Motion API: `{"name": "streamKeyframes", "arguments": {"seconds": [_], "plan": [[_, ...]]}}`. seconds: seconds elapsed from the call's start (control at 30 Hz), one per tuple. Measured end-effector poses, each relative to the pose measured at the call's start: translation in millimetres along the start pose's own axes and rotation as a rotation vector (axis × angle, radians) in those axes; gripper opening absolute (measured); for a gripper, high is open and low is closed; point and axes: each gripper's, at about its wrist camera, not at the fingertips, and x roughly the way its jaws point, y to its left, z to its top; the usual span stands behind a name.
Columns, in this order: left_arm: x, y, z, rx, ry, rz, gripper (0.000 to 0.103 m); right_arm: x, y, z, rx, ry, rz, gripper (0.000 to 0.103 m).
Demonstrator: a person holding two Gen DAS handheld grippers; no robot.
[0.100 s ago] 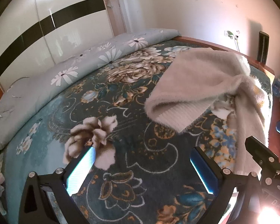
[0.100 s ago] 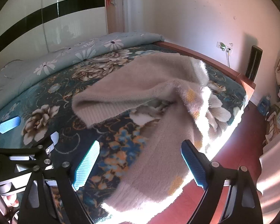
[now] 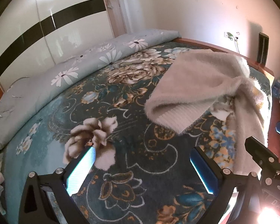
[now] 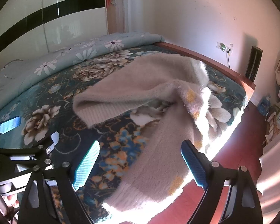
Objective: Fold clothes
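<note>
The sweater [image 4: 140, 85] lies rumpled on the bed [image 4: 46, 100], toward the side of the bed that runs along the red floor [image 4: 239, 149]. From the right gripper [image 4: 140, 160] it lies straight ahead: a long part of it, a sleeve as I judge it, runs from the bunched middle of the sweater down toward this gripper and hangs over the bed's edge, with its end showing just between the two spread fingers. From the left gripper [image 3: 141, 169] the sweater [image 3: 196, 85] lies ahead and off to the right, well apart, with only the patterned bedspread [image 3: 121, 130] between its fingers. So the right gripper is the nearer one.

Both grippers stand wide apart at the jaws and grasp nothing.

The sweater is a pale beige, fuzzy knit, thick and soft, with a ribbed band [image 4: 102, 112] at the end nearest the left gripper and small orange dots along the sleeve. It is one loose heap with an upper layer thrown over at a slant, neither spread flat nor folded square. The nap should cling to the bedspread's plush weave, so a drag may bunch it. Beyond the sweater a grey daisy quilt [image 4: 65, 59] lies rolled along the bed's far side.
</note>
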Motion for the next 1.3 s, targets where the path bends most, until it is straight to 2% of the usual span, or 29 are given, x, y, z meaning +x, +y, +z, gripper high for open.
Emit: {"name": "streamKeyframes", "arguments": {"seconds": [0.4, 0.63, 1.13, 1.3], "plan": [[-5, -2, 4, -0.020, 0.000, -0.004, 0.103, -9, 1, 3, 0.006, -0.025, -0.002, 0.090], [-8, -5, 5, -0.007, -0.031, 0.031, 0.103, -9, 2, 2, 0.005, -0.027, 0.003, 0.090], [-9, 6, 0, -0.018, -0.048, 0.015, 0.103, -8, 6, 1, 0.003, -0.031, 0.015, 0.090], [-12, 6, 1, 0.007, -0.065, 0.040, 0.102, -8, 9, 1, -0.003, -0.030, 0.017, 0.090]]}}
